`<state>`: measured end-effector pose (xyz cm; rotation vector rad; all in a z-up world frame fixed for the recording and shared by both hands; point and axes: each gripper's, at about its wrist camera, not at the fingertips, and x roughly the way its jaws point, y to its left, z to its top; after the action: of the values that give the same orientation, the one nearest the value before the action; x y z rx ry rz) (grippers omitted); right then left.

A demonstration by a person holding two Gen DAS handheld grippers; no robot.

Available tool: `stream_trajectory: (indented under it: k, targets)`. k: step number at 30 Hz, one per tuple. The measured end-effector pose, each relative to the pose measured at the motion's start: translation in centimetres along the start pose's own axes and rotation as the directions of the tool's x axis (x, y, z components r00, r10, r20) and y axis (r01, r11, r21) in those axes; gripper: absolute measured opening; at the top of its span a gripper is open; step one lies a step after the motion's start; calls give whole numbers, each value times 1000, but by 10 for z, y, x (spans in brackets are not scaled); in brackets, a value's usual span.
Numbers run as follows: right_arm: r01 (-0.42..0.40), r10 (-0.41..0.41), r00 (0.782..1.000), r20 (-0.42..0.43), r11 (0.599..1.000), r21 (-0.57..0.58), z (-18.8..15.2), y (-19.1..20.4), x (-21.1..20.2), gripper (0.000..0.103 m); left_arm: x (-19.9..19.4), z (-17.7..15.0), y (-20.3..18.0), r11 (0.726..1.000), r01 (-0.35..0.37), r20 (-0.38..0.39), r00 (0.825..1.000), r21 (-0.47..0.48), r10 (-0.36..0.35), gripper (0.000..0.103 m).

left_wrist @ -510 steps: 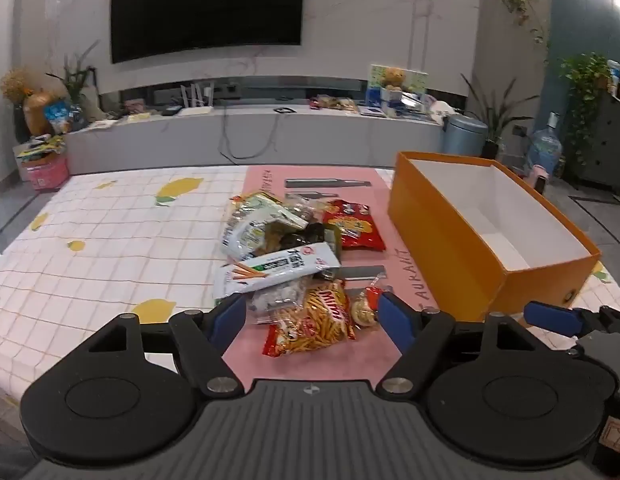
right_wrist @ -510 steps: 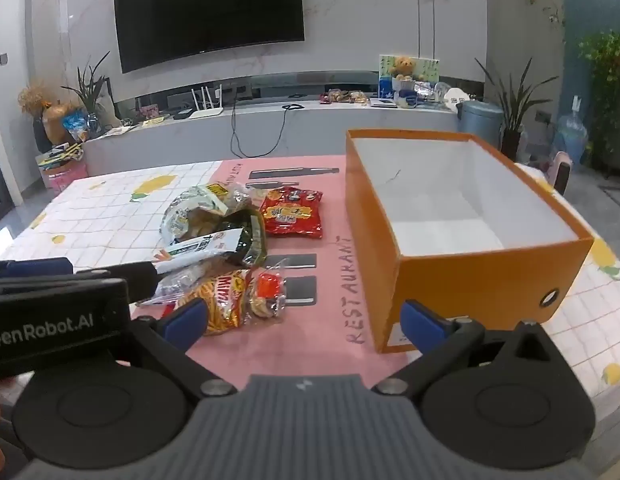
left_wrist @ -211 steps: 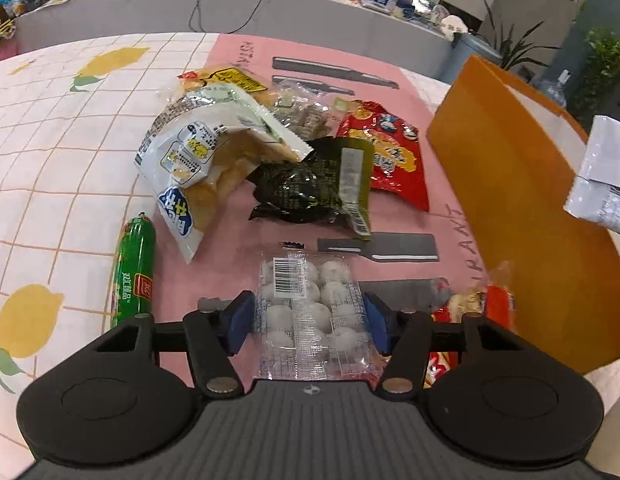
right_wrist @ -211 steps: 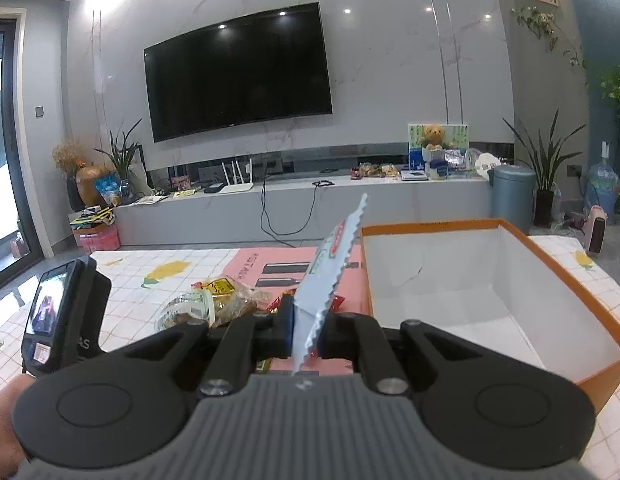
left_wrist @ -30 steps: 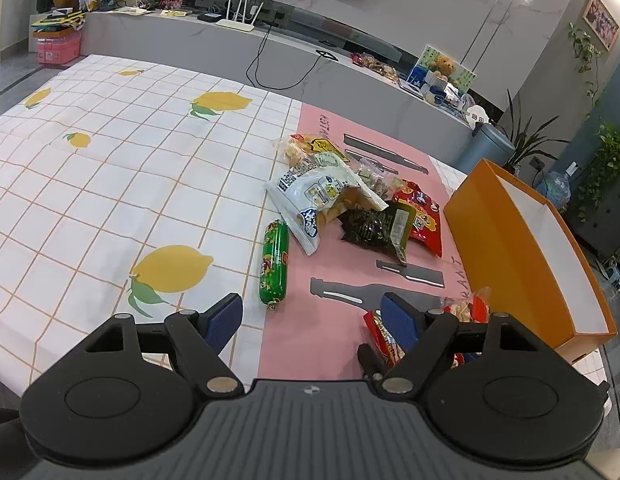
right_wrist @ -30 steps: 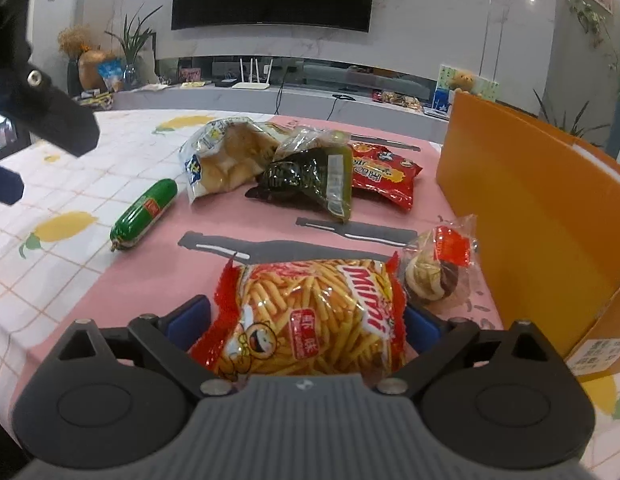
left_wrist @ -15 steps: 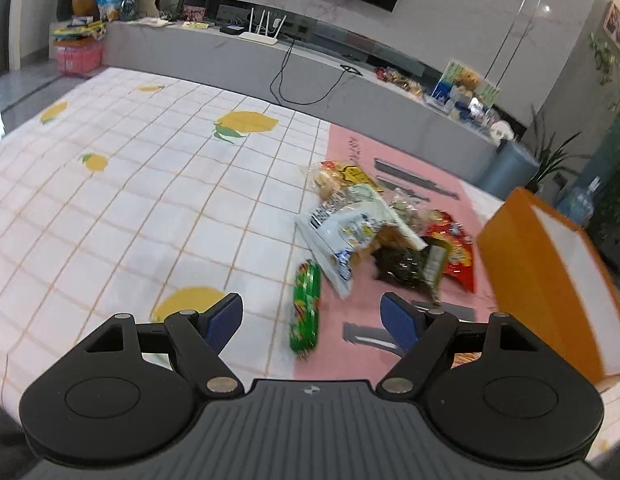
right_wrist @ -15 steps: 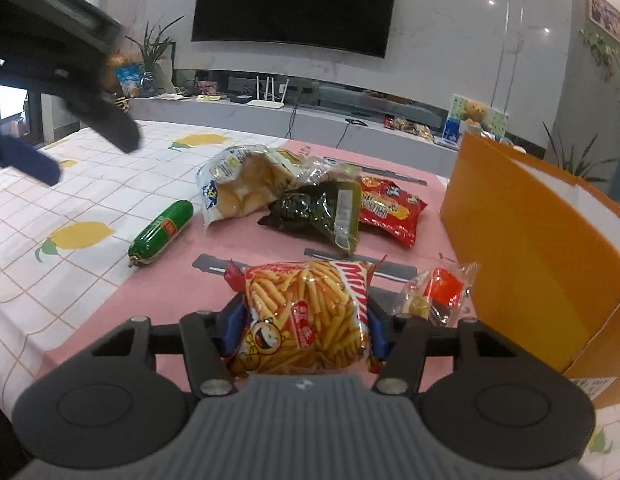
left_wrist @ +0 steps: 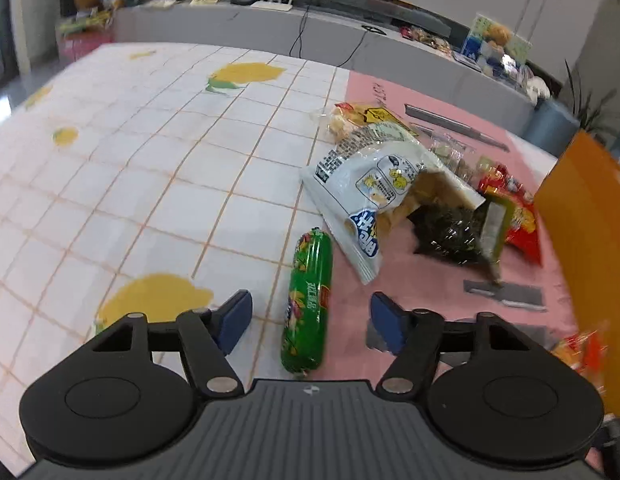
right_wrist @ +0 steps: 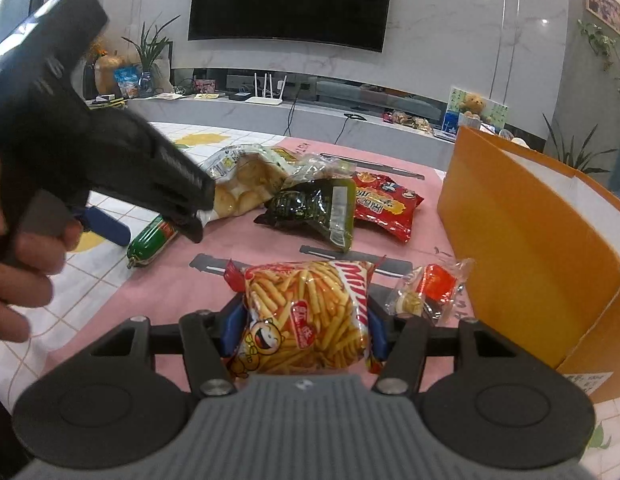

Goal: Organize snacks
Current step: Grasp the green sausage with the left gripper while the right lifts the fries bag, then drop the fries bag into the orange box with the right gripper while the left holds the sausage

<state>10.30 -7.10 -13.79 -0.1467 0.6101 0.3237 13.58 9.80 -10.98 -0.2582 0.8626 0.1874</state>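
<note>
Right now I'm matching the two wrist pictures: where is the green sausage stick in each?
Left wrist view: the green sausage stick lies lengthwise at lower centre, between the open left tongs, untouched, on the edge of the pink mat.
Right wrist view: the green sausage stick lies at middle left, partly hidden behind the left tongs.
Shared landmark: the white cracker bag just beyond it.

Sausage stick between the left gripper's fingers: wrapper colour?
Green wrapper with a small red label, on the sausage stick; clearest in the left wrist view.
</note>
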Motion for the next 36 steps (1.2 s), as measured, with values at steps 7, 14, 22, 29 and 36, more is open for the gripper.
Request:
stream_trajectory:
  k: [7, 14, 22, 29, 36]
  targets:
    - [6, -6, 1000, 26, 1000, 0, 3, 0, -4, 58, -7, -2, -4, 996, -81, 15, 997, 34, 81, 24]
    - [10, -11, 998, 65, 1000, 17, 11, -6, -15, 58, -18, 1, 18, 995, 40, -83, 995, -96, -48, 24]
    - [3, -13, 990, 139, 997, 72, 31, -27, -38, 58, -43, 8, 20, 988, 105, -66, 991, -114, -113, 24]
    - [11, -46, 975, 215, 987, 163, 60, -80, -70, 58, -76, 16, -3, 978, 199, 3, 980, -65, -199, 24]
    - [172, -216, 948, 234, 966, 195, 73, -148, -99, 58, -91, 12, -39, 969, 246, 32, 968, 25, -247, 24]
